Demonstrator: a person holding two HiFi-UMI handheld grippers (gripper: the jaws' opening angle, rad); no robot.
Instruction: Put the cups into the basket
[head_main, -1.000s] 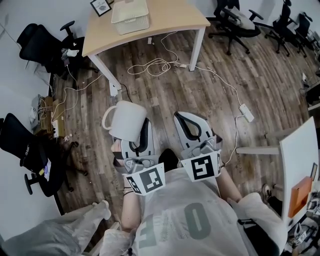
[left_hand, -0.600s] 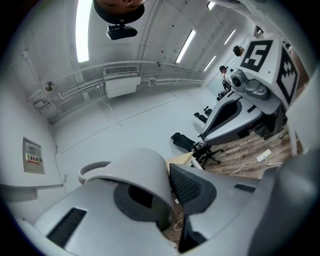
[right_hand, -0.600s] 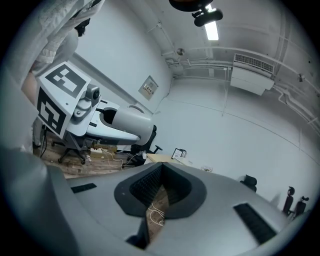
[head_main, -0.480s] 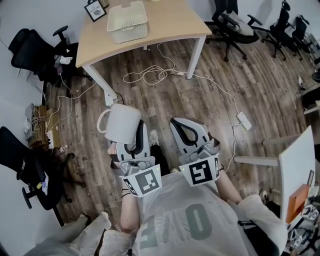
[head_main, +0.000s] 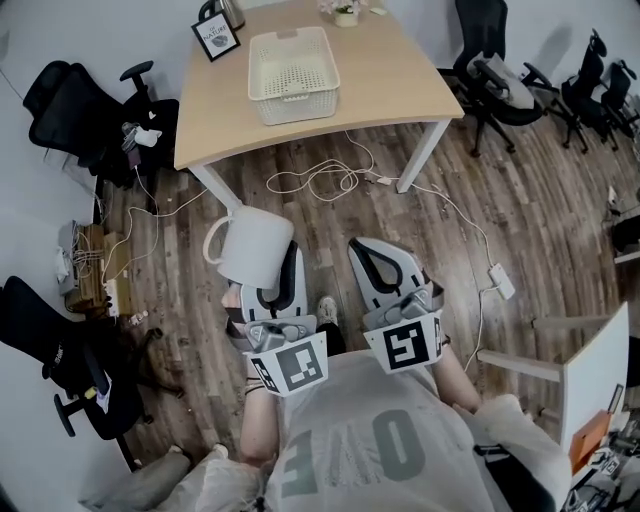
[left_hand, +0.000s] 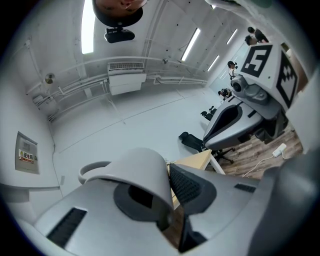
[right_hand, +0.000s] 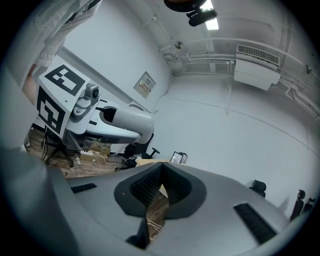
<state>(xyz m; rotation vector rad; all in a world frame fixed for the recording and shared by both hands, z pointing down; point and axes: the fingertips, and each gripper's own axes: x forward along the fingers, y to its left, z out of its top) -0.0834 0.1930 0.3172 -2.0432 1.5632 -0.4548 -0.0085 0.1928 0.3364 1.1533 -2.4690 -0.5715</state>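
Head cam rides on the wearer and looks steeply down. I get the left gripper (head_main: 283, 275) and right gripper (head_main: 378, 258) close below it, with the table (head_main: 390, 70) far off at the top. Each gripper cam sits behind its own jaws, wide-angle and roughly level, facing the wall. Each one catches the other gripper side-on. The table edge shows in all three.

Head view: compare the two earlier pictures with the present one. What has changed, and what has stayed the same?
The table and basket have slid down the picture and show more fully: the person has stepped towards them. Nothing taken or released. The left tongs still grip the white cup; the right tongs stay shut and empty.
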